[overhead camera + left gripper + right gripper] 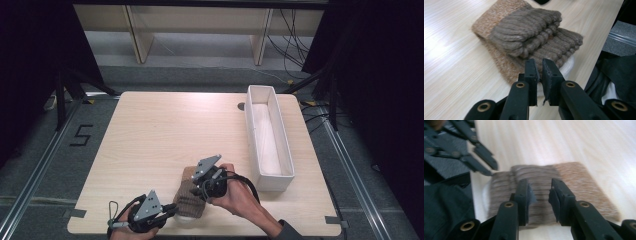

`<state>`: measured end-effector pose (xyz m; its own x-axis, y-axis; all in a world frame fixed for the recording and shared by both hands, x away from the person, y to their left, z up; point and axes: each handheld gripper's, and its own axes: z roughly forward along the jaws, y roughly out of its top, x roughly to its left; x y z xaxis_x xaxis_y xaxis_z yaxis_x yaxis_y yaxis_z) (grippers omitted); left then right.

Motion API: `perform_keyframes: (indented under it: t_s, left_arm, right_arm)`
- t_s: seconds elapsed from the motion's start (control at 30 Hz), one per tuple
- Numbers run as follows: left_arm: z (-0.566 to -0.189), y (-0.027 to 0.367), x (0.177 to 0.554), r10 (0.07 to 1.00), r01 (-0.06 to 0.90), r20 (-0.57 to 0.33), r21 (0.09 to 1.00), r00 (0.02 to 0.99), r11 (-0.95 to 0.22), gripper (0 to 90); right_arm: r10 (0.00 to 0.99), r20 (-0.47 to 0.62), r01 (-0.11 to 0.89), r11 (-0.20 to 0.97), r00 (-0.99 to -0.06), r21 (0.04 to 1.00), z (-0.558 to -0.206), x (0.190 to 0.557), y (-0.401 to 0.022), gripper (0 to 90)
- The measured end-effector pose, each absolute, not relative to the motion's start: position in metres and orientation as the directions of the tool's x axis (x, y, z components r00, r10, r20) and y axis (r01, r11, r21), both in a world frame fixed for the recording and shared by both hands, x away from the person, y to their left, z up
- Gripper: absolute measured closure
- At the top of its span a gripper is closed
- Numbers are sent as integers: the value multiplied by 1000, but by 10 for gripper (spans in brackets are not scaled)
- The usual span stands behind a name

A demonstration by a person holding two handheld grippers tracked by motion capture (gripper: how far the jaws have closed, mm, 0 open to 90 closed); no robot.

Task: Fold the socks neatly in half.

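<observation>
A folded brown knitted cloth point(186, 186), ribbed at one end and speckled tan at the other, lies on the table near its front edge. In the left gripper view the ribbed fold of the cloth point(529, 32) sits just beyond my left gripper point(539, 63), whose jaws are drawn together to a thin slit with nothing between them. My left gripper point(172, 210) is at the cloth's near-left corner. My right gripper point(197, 192) hovers over the cloth from the right, and it stands open point(539, 185) above the ribbed part of the cloth point(541, 173). Something white point(571, 65) peeks out under the cloth.
A long white open box point(270, 177) stands along the right side of the wooden table point(160, 130). The table's front edge is right beside the cloth. The left gripper's fingers point(484, 153) reach in at the upper left of the right gripper view.
</observation>
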<state>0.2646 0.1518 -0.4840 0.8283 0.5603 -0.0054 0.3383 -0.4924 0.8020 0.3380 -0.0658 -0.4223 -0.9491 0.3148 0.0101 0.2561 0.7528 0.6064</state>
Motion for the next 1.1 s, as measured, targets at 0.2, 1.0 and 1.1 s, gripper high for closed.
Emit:
perform_keyframes:
  t_s: [0.2, 1.0, 1.1]
  left_arm:
    - [-492, 147, 270, 549, 339, 11, 777, 836, -531, 840]
    - [-502, 142, 266, 580, 363, 25, 758, 815, -543, 877]
    - [-501, 144, 267, 580, 360, 42, 748, 814, -558, 876]
  right_arm:
    - [264, -52, 199, 829, -963, 523, -443, 329, -55, 616]
    - [221, 49, 210, 803, -974, 558, -458, 313, -53, 840]
    - [233, 51, 221, 795, -971, 565, -459, 312, -55, 838]
